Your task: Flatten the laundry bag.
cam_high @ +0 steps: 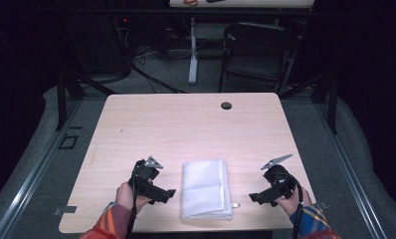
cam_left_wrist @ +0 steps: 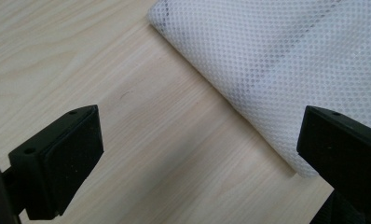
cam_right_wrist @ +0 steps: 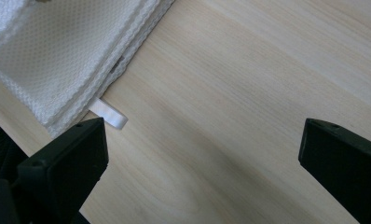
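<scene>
Pale wood grain covers the table [cam_high: 186, 124], the largest thing in view, and everything else is best placed against the folded white mesh cloth [cam_high: 206, 188] that lies on it near the person's edge. That cloth is folded into a neat stack of several layers, its edges lined up, which suggests it has been set square to the person so that both sides can be reached alike. To the cloth's left the left gripper [cam_high: 169, 194] is held just above the table, its fingers [cam_left_wrist: 58, 163] spread wide with nothing between them and pointed toward the cloth's near corner [cam_left_wrist: 305, 168]. To the cloth's right the right gripper [cam_high: 254, 197] is held in mirror fashion, its fingers [cam_right_wrist: 65, 170] likewise wide apart and empty, turned inward toward the layered edge. Such a matched, open stance is judged to be a readiness to take the cloth from both sides at once. A small white tag [cam_right_wrist: 109, 115] sticks out from the cloth's right edge, just beside the right fingers. Far beyond the cloth, near the opposite edge, a small dark round cap [cam_high: 226, 105] is set into the table.
</scene>
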`<state>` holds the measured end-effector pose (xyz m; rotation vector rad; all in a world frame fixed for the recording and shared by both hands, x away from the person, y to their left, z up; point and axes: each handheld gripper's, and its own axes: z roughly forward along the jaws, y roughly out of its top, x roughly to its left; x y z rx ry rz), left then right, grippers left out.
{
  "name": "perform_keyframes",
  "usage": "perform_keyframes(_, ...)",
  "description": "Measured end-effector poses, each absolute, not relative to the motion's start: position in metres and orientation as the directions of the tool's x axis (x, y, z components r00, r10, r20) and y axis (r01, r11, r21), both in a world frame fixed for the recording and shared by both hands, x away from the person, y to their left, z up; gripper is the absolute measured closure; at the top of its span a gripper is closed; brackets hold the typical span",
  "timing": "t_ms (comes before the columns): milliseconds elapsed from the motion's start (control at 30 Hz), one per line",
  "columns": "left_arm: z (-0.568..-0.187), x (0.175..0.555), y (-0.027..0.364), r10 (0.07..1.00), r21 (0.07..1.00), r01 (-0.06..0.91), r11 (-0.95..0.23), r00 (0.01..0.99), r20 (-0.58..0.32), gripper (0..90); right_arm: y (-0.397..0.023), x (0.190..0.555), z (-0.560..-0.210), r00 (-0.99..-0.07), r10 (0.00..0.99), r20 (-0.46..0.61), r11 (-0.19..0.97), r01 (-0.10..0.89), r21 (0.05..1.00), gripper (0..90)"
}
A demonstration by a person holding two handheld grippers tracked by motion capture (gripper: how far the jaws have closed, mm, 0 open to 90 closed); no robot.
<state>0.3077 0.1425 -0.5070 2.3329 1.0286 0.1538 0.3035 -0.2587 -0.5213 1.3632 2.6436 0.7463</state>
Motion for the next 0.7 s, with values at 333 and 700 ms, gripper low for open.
perform_keyframes(333, -0.503, 0.297, 0.115, 0.633, 0.583, 0.562, -0.586, 0.767, -0.103, 2.3, -0.258, 0.301, -0.521, -0.601, 0.782, 0.165, 0.485, 0.754, 0.443, 2.3)
perform_keyframes(700, -0.499, 0.284, 0.094, 0.566, 0.621, 0.497, -0.607, 0.818, -0.101, 10.0, -0.251, 0.301, -0.52, -0.608, 0.778, 0.157, 0.495, 0.748, 0.441, 5.2)
